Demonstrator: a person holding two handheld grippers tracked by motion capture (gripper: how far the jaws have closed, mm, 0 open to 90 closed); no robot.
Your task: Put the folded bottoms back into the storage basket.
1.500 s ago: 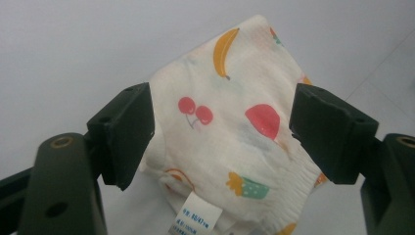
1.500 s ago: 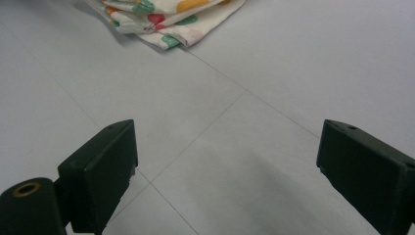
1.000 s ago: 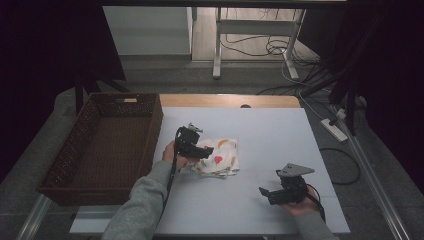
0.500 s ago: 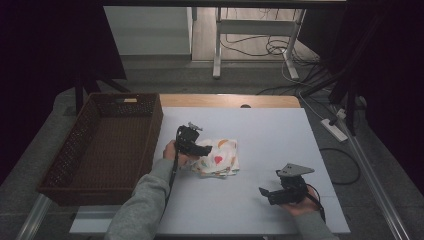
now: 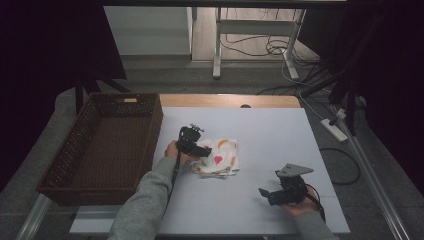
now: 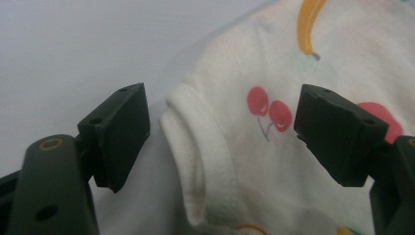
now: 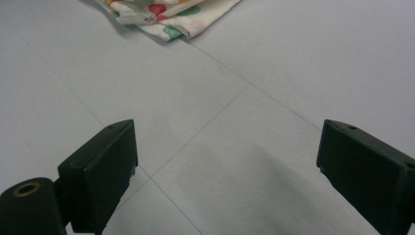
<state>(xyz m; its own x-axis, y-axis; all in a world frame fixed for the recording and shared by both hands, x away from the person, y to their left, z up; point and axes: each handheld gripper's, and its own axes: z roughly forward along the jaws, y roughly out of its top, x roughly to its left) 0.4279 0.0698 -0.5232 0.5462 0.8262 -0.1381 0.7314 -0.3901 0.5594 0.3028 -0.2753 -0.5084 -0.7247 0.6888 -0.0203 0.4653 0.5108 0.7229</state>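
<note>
On the light grey table (image 5: 280, 130), beside the dark brown woven basket (image 5: 100, 145), the small folded white cloth with a fruit print (image 5: 220, 157) is seen lying just where it lay a second ago. The left hand-held gripper (image 6: 222, 132) has been eased slightly closer over the cloth's ribbed edge, jaws apart and nothing clamped, so a grasp is judged imminent. The right hand-held gripper (image 7: 227, 161) is kept open over bare table, well apart from the cloth.

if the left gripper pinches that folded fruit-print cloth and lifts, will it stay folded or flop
Probably flop: the fruit-print cloth looks like soft knit, its ribbed hem already curling. The stacked layers may slide apart and unfold. It seems light, so the open left gripper should lift it easily.
</note>
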